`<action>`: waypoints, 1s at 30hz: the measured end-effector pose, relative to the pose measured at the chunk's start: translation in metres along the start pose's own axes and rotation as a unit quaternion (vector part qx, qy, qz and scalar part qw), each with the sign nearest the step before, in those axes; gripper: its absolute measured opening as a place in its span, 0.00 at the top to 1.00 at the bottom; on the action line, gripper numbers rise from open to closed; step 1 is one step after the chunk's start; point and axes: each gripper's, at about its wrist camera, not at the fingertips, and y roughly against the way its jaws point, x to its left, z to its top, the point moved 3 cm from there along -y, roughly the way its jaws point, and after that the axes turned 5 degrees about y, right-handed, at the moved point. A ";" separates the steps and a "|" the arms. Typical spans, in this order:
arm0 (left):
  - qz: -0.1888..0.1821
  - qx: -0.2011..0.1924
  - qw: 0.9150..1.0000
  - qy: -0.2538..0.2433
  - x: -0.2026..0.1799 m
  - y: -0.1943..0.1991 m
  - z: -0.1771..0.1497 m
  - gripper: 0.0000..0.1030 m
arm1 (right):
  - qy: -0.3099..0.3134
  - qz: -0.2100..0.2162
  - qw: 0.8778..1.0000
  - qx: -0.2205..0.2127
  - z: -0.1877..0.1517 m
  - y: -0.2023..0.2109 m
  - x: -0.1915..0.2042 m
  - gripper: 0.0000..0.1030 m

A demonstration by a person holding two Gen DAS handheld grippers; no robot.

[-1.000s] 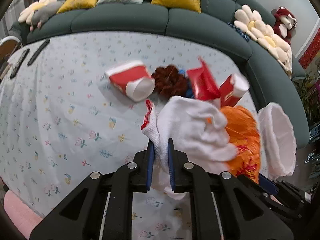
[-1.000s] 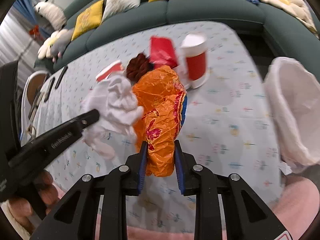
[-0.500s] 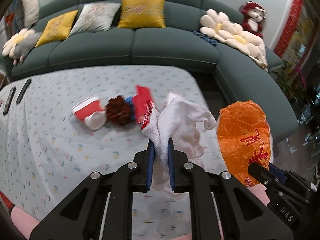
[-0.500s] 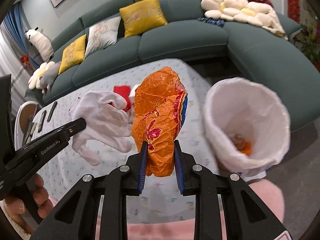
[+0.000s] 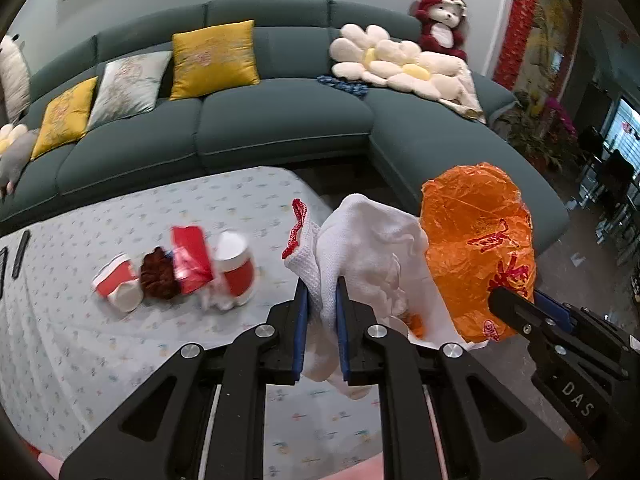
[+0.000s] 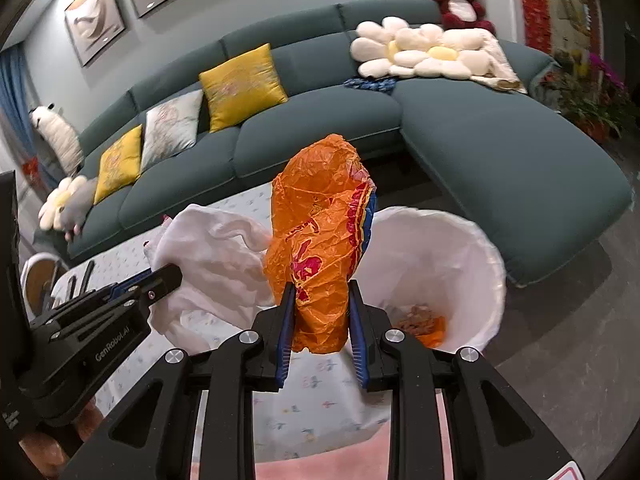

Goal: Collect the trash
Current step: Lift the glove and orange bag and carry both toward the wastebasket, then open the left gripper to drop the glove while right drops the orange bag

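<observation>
A white glove (image 5: 372,248) is being gripped by the left gripper (image 5: 321,332), an orange bag (image 6: 320,256) by the right gripper (image 6: 320,336), near the bin (image 6: 436,248). Some trash is already lying inside; cups (image 5: 236,268) and wrappers (image 5: 191,260) are still waiting on the tabletop (image 5: 80,340).

Free room and obstructions.

- Bin mouth: white-lined trash bin (image 6: 460,264) stands open-topped off the table's right end; a little litter lies at its bottom, the rest is clear.
- Over the bin's near-left rim: orange wrapper (image 6: 320,248) and white glove (image 5: 368,256) hang side by side, crowding that approach.
- Tabletop (image 5: 100,344): near and left stretches bare.
- Mid-table cluster: toppled red cup (image 5: 118,280), brown clump (image 5: 158,276), red packet (image 5: 191,260), upright red cup (image 5: 236,268), packed close.
- Far left edge: dark remotes (image 5: 21,254).
- Far side and right: sofa (image 5: 280,120) walls the table; bare floor (image 6: 580,340) right of the bin.
</observation>
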 end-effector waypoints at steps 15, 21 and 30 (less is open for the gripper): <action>-0.047 0.031 0.997 -0.053 -0.083 -0.053 0.011 0.88 | -0.047 -0.048 0.998 -0.006 0.016 -0.005 -0.081 0.77; -0.062 0.041 0.996 -0.058 -0.101 -0.075 0.019 0.85 | -0.065 -0.057 0.996 0.005 0.017 -0.020 -0.105 0.77; -0.057 0.036 0.997 -0.028 -0.104 -0.089 0.035 0.46 | -0.092 -0.052 0.994 0.009 0.023 -0.032 -0.123 0.76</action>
